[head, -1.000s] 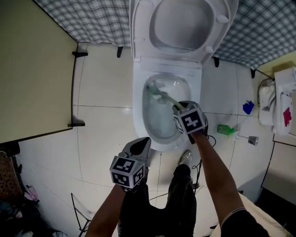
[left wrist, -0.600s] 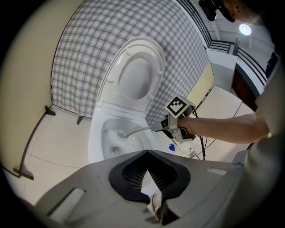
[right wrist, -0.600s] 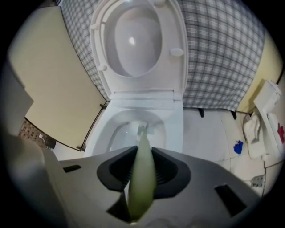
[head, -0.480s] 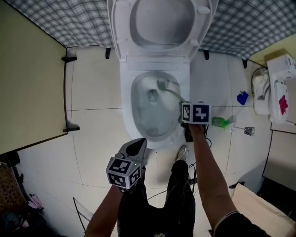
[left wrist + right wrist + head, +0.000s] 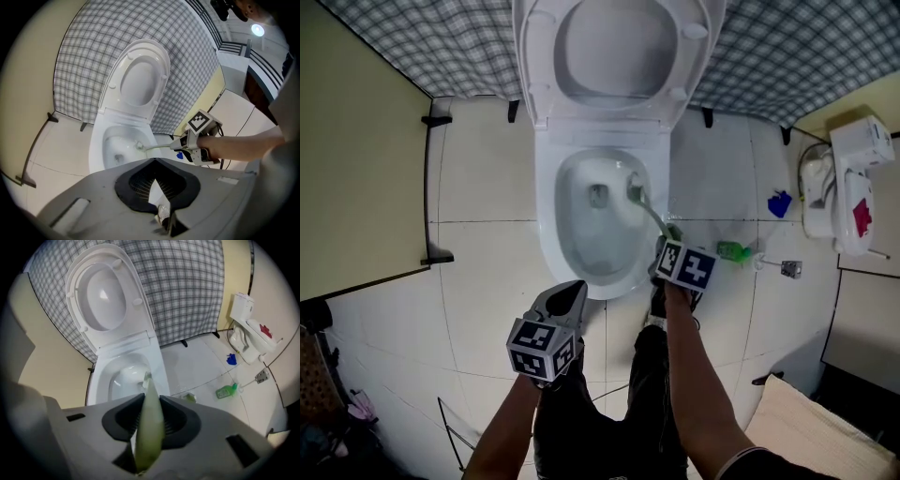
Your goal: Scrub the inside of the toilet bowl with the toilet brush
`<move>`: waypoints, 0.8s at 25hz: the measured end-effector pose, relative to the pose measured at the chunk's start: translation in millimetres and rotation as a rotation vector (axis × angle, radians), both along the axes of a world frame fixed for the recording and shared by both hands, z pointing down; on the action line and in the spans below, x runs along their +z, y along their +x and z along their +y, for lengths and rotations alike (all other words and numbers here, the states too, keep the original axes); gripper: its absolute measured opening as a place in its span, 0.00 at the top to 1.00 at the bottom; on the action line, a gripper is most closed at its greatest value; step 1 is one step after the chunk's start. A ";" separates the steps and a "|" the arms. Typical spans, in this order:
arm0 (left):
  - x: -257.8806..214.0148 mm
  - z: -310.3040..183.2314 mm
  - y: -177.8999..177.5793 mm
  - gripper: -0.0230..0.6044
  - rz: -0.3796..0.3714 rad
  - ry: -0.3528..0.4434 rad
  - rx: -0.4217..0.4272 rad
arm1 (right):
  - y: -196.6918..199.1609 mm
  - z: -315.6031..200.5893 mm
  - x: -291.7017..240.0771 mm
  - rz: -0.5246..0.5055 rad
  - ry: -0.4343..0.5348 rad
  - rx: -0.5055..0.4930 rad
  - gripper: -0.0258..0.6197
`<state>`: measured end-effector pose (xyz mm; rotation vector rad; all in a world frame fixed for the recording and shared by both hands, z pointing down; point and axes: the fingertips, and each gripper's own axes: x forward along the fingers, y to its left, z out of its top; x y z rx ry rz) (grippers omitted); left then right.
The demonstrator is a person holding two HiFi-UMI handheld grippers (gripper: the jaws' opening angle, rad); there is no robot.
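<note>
Clamped partway shut with right gripper on brush, head now at bowl's right wall, earlier far left; left gripper closed, empty.

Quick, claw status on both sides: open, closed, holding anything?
Left claw: closed, nothing in it.
Right claw: closed on the toilet brush handle.

**A cramped, tiled toilet room**

Right in front of us stands a white toilet with its seat flipped up. Pale floor tiles run all around it, checked cloth hangs behind, and a green bottle lies on the floor.
</note>
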<state>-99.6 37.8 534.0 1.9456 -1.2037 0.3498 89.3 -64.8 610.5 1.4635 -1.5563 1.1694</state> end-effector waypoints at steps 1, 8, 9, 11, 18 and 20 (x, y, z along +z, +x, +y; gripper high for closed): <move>-1.3 0.6 -0.3 0.95 -0.001 0.001 -0.004 | -0.3 5.7 -1.8 -0.001 0.001 0.004 0.80; -3.3 11.2 13.5 0.95 0.012 0.000 -0.011 | -0.1 42.4 -7.1 -0.006 -0.013 -0.019 0.80; -3.0 13.3 15.3 0.95 0.013 -0.001 -0.009 | -1.3 46.0 -7.1 -0.008 -0.014 -0.040 0.80; -1.9 16.3 18.3 0.95 0.015 -0.004 -0.008 | -5.9 51.1 -8.8 -0.018 -0.010 -0.089 0.80; -5.6 3.3 21.1 0.95 -0.010 0.003 -0.008 | -22.7 49.1 -39.7 -0.106 0.084 -0.200 0.80; -8.6 -3.2 22.9 0.95 -0.020 0.010 -0.010 | -20.4 42.8 -57.4 -0.127 0.127 -0.231 0.80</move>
